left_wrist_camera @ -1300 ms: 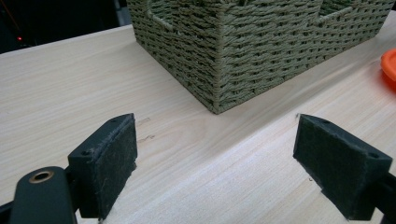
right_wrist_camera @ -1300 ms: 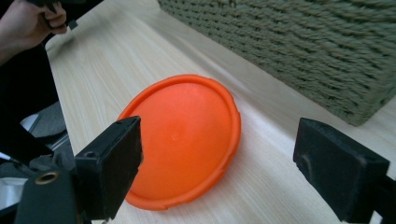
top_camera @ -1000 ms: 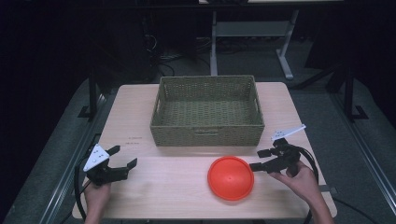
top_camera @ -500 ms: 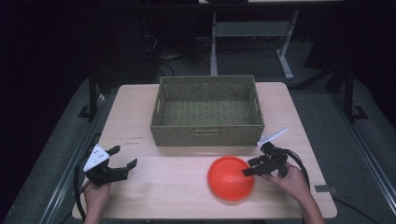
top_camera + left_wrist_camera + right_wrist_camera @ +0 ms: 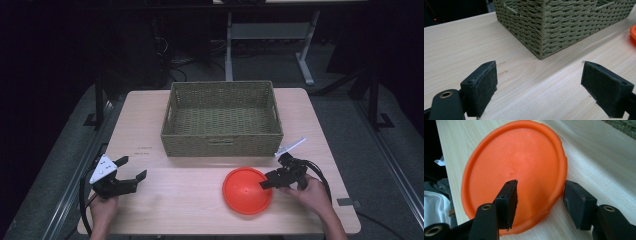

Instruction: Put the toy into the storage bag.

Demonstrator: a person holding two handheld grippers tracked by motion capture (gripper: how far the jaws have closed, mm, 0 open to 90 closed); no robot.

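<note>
An orange round disc (image 5: 246, 191) lies flat on the wooden table (image 5: 310, 120), in front of the woven basket (image 5: 222, 120). My right gripper (image 5: 267, 181) is at the disc's right edge and is open. In the right gripper view the right gripper (image 5: 540, 192) straddles the rim of the orange disc (image 5: 519, 162): one jaw is over the disc, the other is beside the rim above the table. My left gripper (image 5: 133, 167) stands open near the table's front left corner, with nothing between its jaws. The left gripper (image 5: 539, 75) faces the basket's corner (image 5: 541, 37).
The basket is empty and takes up the back middle of the table. A sliver of the orange disc (image 5: 633, 32) appears at the right edge of the left gripper view. A cable (image 5: 320, 172) trails from the right gripper. Bare wood lies between the two grippers.
The right gripper has moved left to the disc and now has its open jaws around the disc's right rim. The left gripper has not moved.
</note>
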